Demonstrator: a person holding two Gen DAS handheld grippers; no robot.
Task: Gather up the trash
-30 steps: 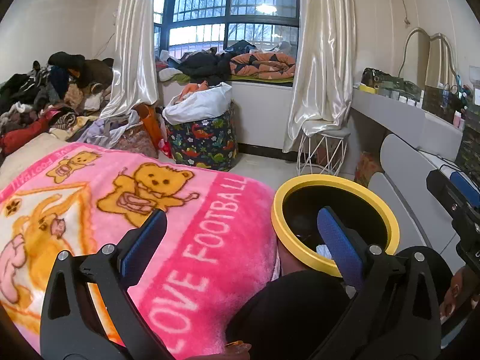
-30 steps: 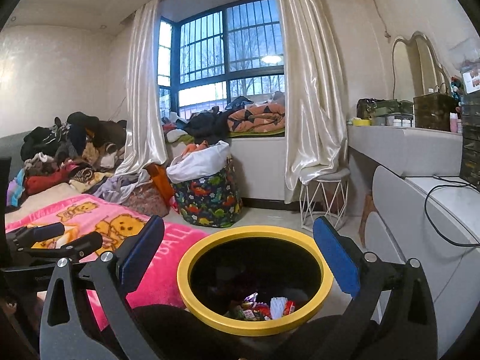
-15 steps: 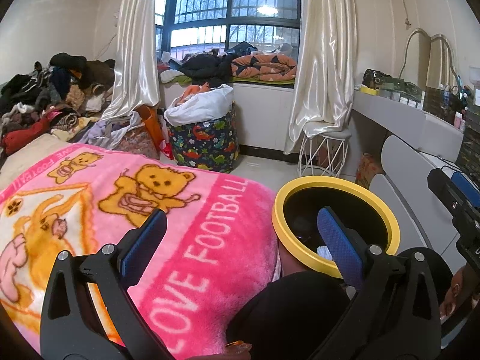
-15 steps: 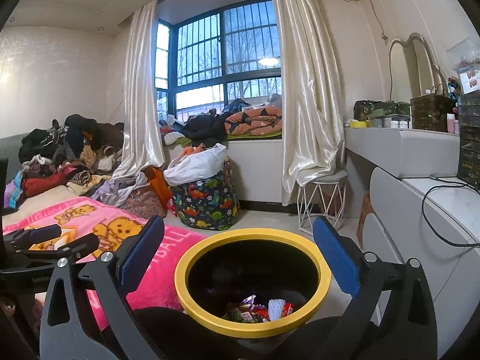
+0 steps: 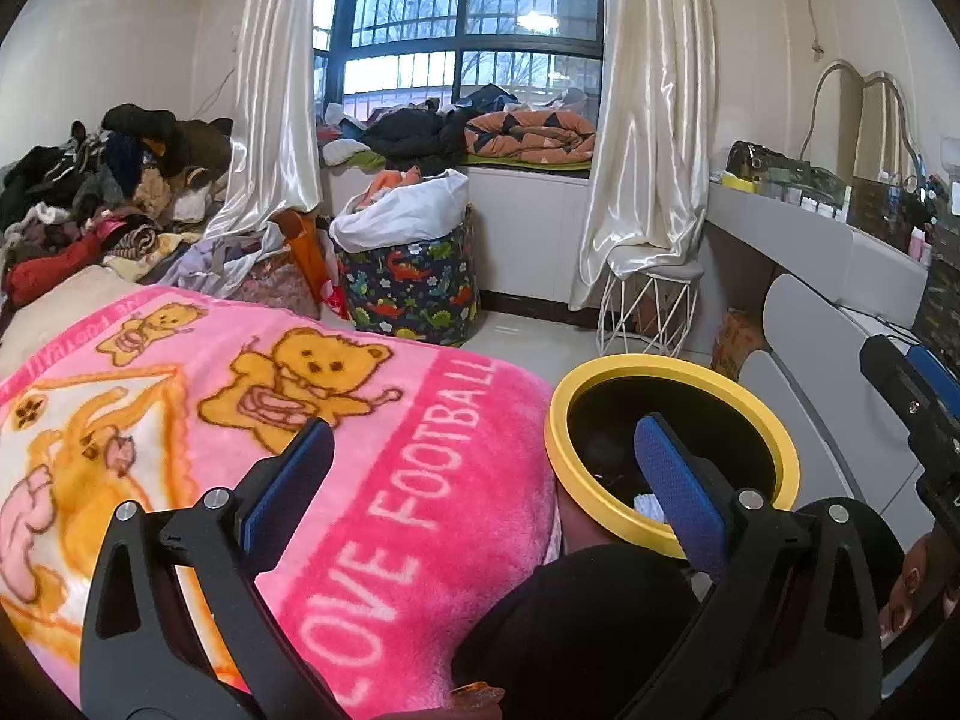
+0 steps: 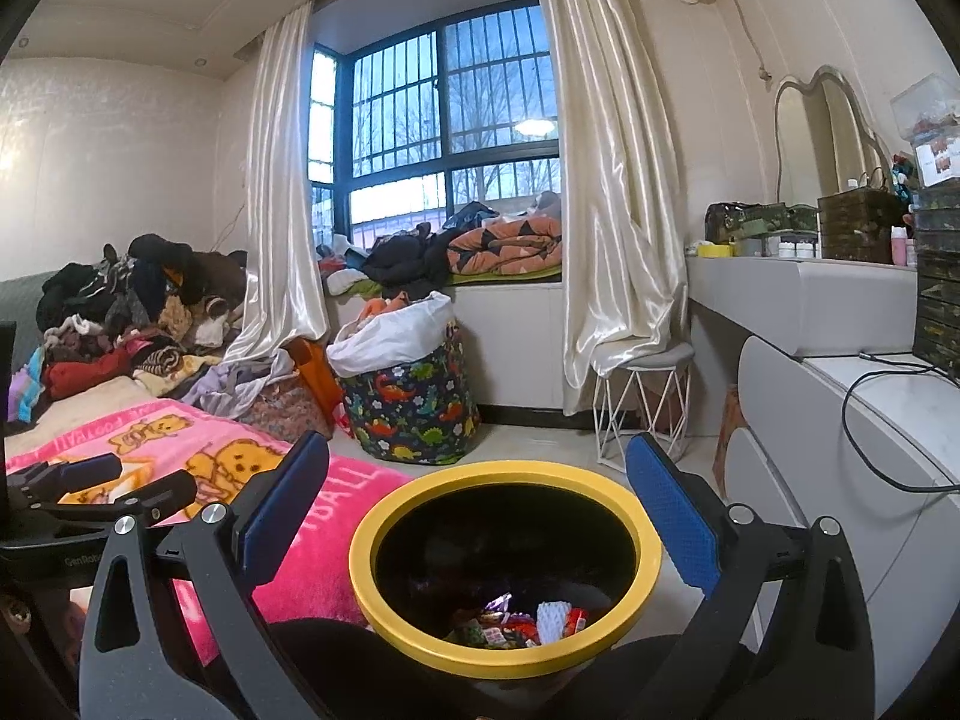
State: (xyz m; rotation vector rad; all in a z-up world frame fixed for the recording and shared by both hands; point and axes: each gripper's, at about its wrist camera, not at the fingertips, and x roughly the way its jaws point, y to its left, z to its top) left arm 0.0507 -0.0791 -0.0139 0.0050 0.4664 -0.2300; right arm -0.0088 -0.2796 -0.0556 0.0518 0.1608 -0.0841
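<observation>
down in the yellow-rimmed bin (image 6: 651, 546), wrappers (image 6: 510, 627) sit collected. right gripper (image 6: 474, 516) hovers over it, jaws spread, empty; left gripper (image 5: 480, 489) likewise wide, empty, above the pink blanket (image 5: 420, 468). no loose trash visible, looks nearly done.

Bin (image 6: 505, 564): yellow rim, black inside. Blanket (image 5: 360, 468): pink w/ orange bears, white lettering. Basket (image 6: 414, 414): navy, multicolour dino print. Curtains (image 6: 612, 192): cream satin. Both tongs (image 5: 486, 492) (image 6: 474, 510): black, blue pads.
</observation>
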